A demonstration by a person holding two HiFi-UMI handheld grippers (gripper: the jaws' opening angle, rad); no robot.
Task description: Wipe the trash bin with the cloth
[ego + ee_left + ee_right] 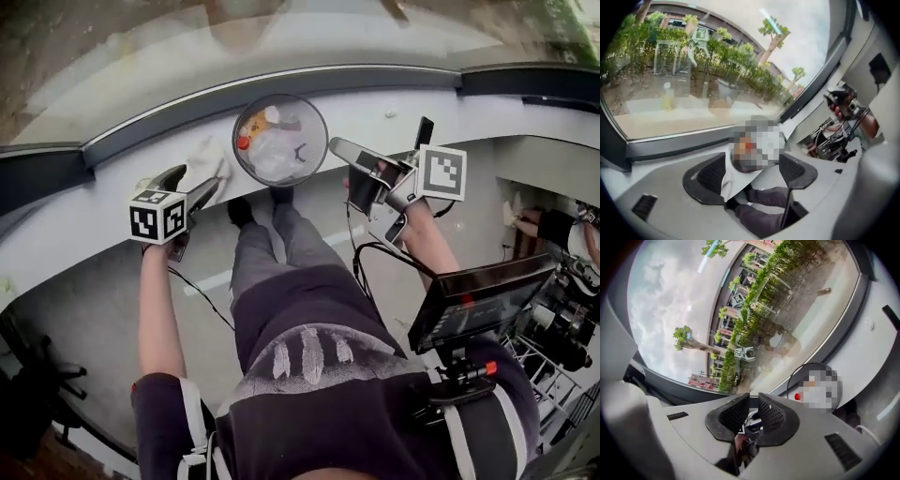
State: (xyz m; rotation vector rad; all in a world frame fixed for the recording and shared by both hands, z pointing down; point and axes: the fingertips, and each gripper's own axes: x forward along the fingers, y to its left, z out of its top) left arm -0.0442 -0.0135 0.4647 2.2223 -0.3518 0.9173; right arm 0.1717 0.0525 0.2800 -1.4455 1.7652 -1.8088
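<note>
Trash bin [280, 139] is set on the pale curved strip [94, 225] below the window [281, 37], just ahead of the person's shoes [240, 212]. A clear liner, a red cap [243, 142] and white scraps are seen inside. The white cloth [208, 167] lies just left of it, between the spread jaws of the left gripper [751, 168], unclamped. Right gripper [753, 404]: jaws nearly together, nothing held.

You are holding two hand-held grippers, the left hand-held gripper [192, 184] and the right hand-held gripper [352, 169], each carrying one marker cube [157, 216] [442, 172], so two cubes. You are facing one trash bin [279, 139], one white cloth [208, 164] and one counter [394, 112] — and wearing one screen [478, 300].
</note>
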